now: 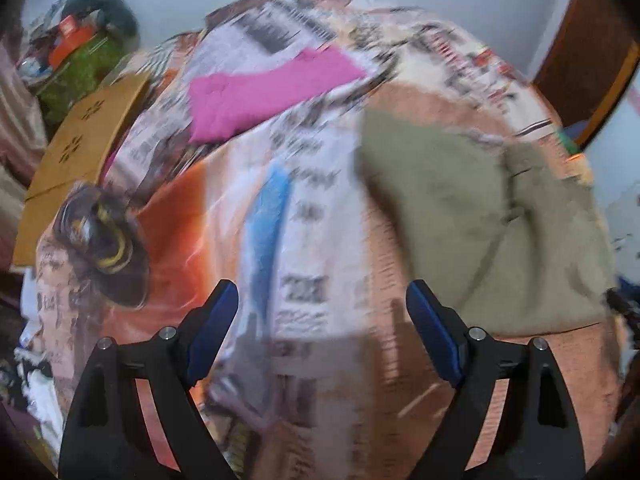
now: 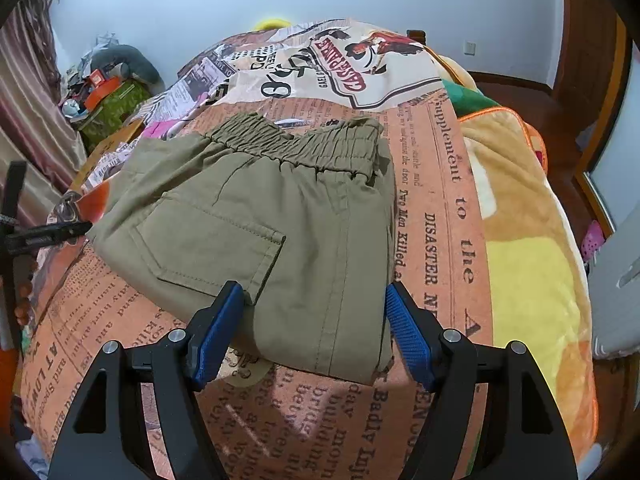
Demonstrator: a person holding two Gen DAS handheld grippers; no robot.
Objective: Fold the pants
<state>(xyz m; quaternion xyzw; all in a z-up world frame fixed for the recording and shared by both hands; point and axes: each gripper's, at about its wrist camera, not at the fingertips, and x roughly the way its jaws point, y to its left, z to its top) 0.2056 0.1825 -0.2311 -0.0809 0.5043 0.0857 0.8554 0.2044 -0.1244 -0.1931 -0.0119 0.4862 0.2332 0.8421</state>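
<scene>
Near the bed's (image 2: 440, 216) right edge, the pants (image 2: 256, 216) lie folded compact — my right tool (image 2: 316, 332) and left tool (image 1: 322, 332) gape wide, empty; only smoothing remains, I judge.

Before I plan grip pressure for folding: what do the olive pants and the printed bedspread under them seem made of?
Olive pants: apparently a matte woven cotton-like twill, with crisp stitched seams, a patch pocket and a gathered elastic waistband. Printed bedspread: a smooth, thin woven fabric, probably cotton or polyester, with a flat newspaper print and no visible pile.
</scene>
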